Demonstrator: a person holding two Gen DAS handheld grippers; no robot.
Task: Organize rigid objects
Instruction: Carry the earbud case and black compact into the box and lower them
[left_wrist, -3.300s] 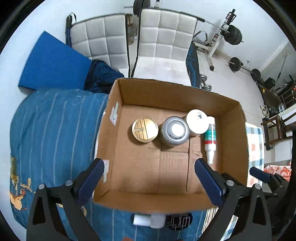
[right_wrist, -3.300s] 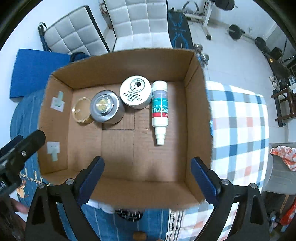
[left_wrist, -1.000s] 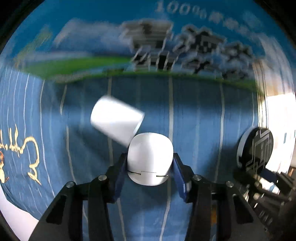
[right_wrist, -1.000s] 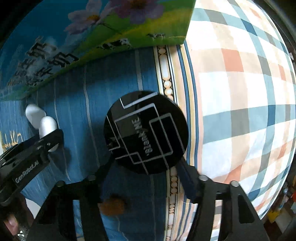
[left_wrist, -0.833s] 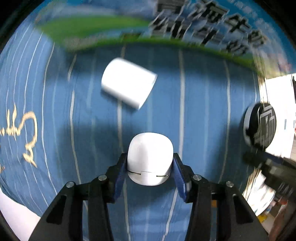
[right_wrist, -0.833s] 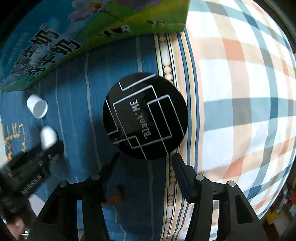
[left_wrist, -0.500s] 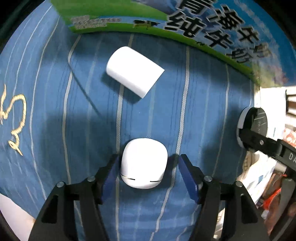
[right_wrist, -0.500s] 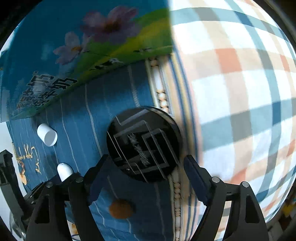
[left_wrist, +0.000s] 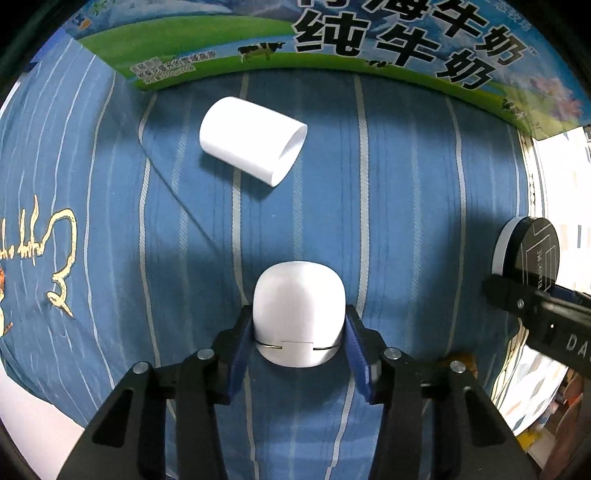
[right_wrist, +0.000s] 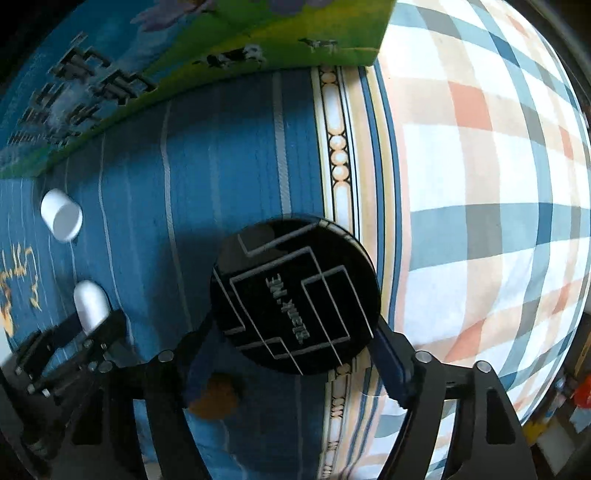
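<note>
My left gripper (left_wrist: 299, 345) is shut on a white rounded case (left_wrist: 299, 314) on the blue striped bedcover; it also shows at the left of the right wrist view (right_wrist: 90, 302). A white cylinder (left_wrist: 253, 140) lies on its side beyond it, near the milk carton box (left_wrist: 332, 40); it also shows in the right wrist view (right_wrist: 61, 216). My right gripper (right_wrist: 295, 354) is shut on a round black compact marked "Blank ME" (right_wrist: 295, 295), also seen at the right edge of the left wrist view (left_wrist: 532, 251).
The printed wall of the cardboard box (right_wrist: 184, 55) stands just behind both grippers. A checked blanket (right_wrist: 480, 184) covers the bed to the right. A small brown object (right_wrist: 218, 398) lies on the bedcover under my right gripper.
Both grippers came down from above the open box to the bedcover in front of it. In the last half second, my left gripper closed on the white case and my right on the black compact.
</note>
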